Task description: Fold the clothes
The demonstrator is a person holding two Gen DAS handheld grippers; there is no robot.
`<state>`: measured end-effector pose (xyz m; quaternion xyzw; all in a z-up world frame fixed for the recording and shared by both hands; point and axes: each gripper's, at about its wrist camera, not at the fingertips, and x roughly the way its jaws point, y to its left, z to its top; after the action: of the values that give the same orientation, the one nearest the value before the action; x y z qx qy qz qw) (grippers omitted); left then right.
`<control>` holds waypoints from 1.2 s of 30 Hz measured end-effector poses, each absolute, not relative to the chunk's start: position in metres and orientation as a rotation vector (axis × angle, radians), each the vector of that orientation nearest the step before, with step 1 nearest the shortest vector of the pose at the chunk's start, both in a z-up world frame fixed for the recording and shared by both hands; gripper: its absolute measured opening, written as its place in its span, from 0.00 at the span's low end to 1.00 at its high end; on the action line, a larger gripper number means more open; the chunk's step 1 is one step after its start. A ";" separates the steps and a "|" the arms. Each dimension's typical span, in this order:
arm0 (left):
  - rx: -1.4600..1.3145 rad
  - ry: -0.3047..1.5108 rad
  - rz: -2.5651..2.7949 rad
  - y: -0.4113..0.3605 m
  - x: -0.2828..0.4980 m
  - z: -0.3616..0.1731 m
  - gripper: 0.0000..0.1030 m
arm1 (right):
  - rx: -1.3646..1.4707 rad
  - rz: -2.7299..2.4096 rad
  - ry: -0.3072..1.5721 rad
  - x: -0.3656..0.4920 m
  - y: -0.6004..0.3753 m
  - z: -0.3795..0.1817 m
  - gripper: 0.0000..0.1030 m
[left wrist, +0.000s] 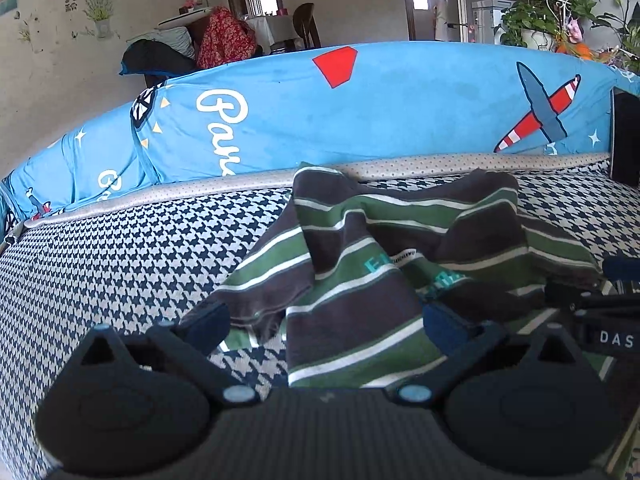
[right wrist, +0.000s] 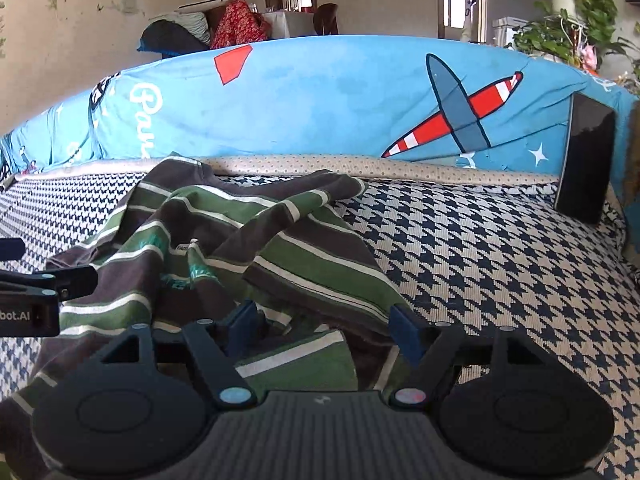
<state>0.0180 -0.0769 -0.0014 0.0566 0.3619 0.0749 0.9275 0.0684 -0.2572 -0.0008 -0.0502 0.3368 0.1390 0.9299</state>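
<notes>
A crumpled shirt (left wrist: 360, 264) with green, dark grey and white stripes lies on the houndstooth seat cover (left wrist: 120, 264). My left gripper (left wrist: 326, 326) hangs low over the shirt's near edge. Its jaws stand wide apart, a striped fold lies between them, and neither pad presses on it. In the right wrist view the shirt (right wrist: 224, 240) spreads to the left and centre. My right gripper (right wrist: 325, 326) is open over its near right corner, with loose cloth between the fingers. Each gripper shows at the edge of the other's view: the right gripper (left wrist: 588, 284) and the left gripper (right wrist: 44, 266).
A blue cover printed with an aeroplane (right wrist: 460, 112) drapes the backrest behind the seat. A black flat object (right wrist: 586, 160) leans against it at the right end. Bare houndstooth seat (right wrist: 500, 260) stretches right of the shirt. Potted plants (left wrist: 552, 12) stand beyond the backrest.
</notes>
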 end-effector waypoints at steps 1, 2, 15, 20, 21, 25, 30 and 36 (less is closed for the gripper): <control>0.117 0.744 0.149 -0.077 0.017 -0.002 1.00 | -0.121 0.272 0.680 0.068 -0.255 -0.002 0.70; 0.114 0.747 0.146 -0.078 0.017 -0.002 1.00 | -0.131 0.261 0.672 0.069 -0.254 -0.004 0.70; 0.060 0.790 0.149 -0.074 0.021 -0.006 1.00 | -0.056 0.205 0.627 0.076 -0.254 -0.004 0.34; 0.068 0.790 0.151 -0.077 0.021 -0.006 1.00 | 0.023 0.127 0.589 0.077 -0.267 0.005 0.10; 0.070 0.790 0.152 -0.077 0.021 -0.006 1.00 | 0.047 0.109 0.580 0.077 -0.271 0.007 0.08; 0.074 0.794 0.157 -0.079 0.021 -0.008 1.00 | 0.160 0.031 0.534 0.076 -0.292 0.018 0.05; 0.088 0.796 0.161 -0.080 0.021 -0.010 1.00 | 0.215 -0.041 0.508 0.075 -0.310 0.029 0.05; 0.090 0.798 0.159 -0.080 0.022 -0.011 1.00 | 0.215 -0.097 0.534 0.079 -0.329 0.025 0.05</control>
<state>0.0216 -0.0803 -0.0107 0.0438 0.3879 0.0773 0.9174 0.0789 -0.3294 0.0245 0.1060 0.2633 -0.0480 0.9577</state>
